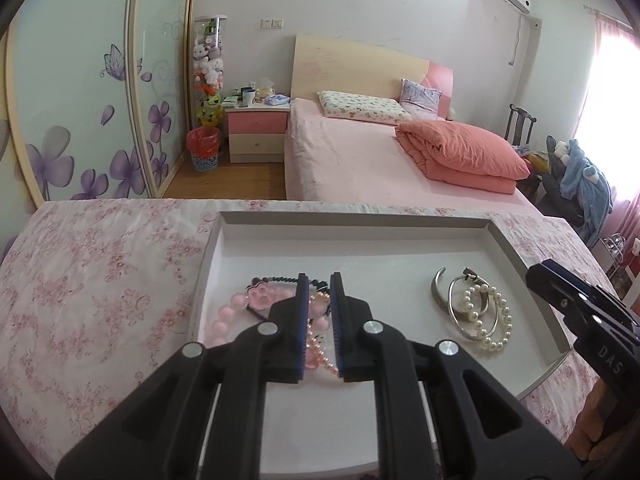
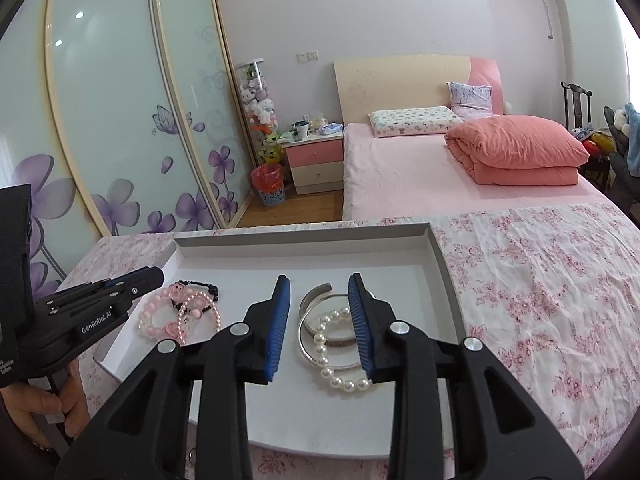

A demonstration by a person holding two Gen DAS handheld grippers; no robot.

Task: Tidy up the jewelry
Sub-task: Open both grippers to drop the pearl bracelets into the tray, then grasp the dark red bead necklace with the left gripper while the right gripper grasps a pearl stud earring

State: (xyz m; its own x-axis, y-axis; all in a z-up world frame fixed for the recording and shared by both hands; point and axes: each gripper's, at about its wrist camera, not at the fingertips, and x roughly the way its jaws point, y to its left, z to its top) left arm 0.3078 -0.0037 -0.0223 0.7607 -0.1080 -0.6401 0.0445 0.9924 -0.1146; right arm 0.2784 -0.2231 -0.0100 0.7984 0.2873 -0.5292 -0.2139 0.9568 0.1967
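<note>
left gripper [image 1: 319, 280] hangs slightly parted over pink bracelets [image 1: 240, 312], right gripper [image 2: 318, 284] wider over silver bangles [image 2: 320, 320] and pearls [image 2: 340, 360]; neither grips. tray [image 1: 360, 220] looks sorted; nothing visibly left.

Left claw [image 1: 319, 280] lower centre, jaws narrowly parted, right claw [image 2: 318, 282] lower centre, jaws wider apart, hand [image 2: 38, 404] gripping handle lower left.

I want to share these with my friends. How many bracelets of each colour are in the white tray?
Pink bead bracelets: 2
Black bead bracelet: 1
White pearl bracelet: 1
Silver bangles: 2
Total: 6
</note>
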